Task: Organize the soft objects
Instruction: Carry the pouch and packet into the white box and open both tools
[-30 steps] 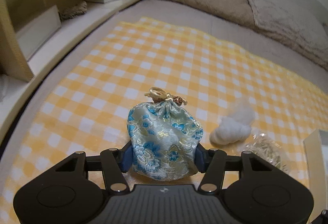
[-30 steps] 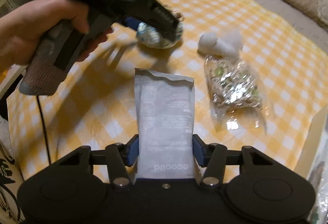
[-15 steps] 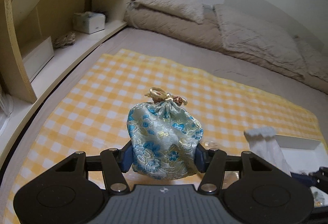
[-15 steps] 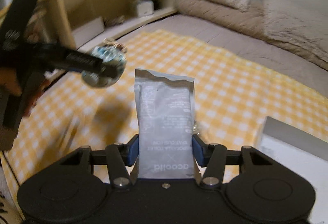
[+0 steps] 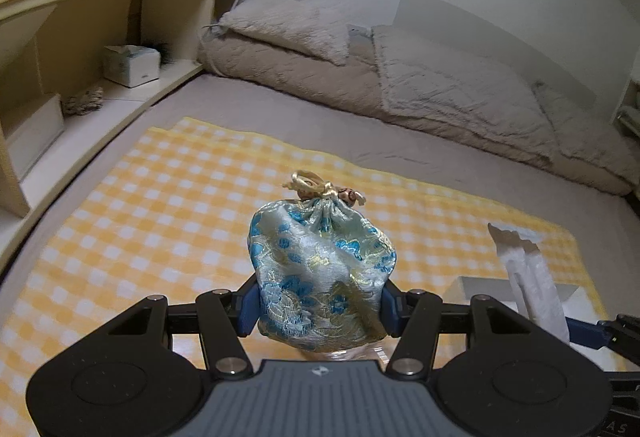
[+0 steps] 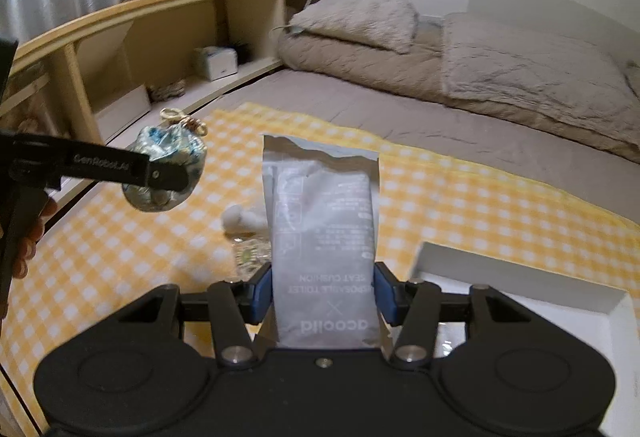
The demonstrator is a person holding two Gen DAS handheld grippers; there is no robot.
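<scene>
My left gripper (image 5: 320,311) is shut on a blue-and-gold brocade drawstring pouch (image 5: 320,273) and holds it up above the yellow checked cloth (image 5: 160,221). The pouch also shows at the left of the right wrist view (image 6: 168,165). My right gripper (image 6: 322,295) is shut on a grey foil packet (image 6: 322,237), held upright above the cloth; the packet shows at the right of the left wrist view (image 5: 532,277). A white cotton ball (image 6: 240,219) and a clear bag of dried bits (image 6: 250,257) lie on the cloth behind the packet.
A white open box (image 6: 520,273) sits on the cloth at the right, also seen in the left wrist view (image 5: 480,287). A wooden shelf unit (image 5: 80,49) runs along the left. Folded beige bedding (image 5: 400,77) lies at the back.
Both grippers have risen from the cloth with the pouch and the packet in them, and their views have tilted up toward the room. The white box has come into view at the right.
</scene>
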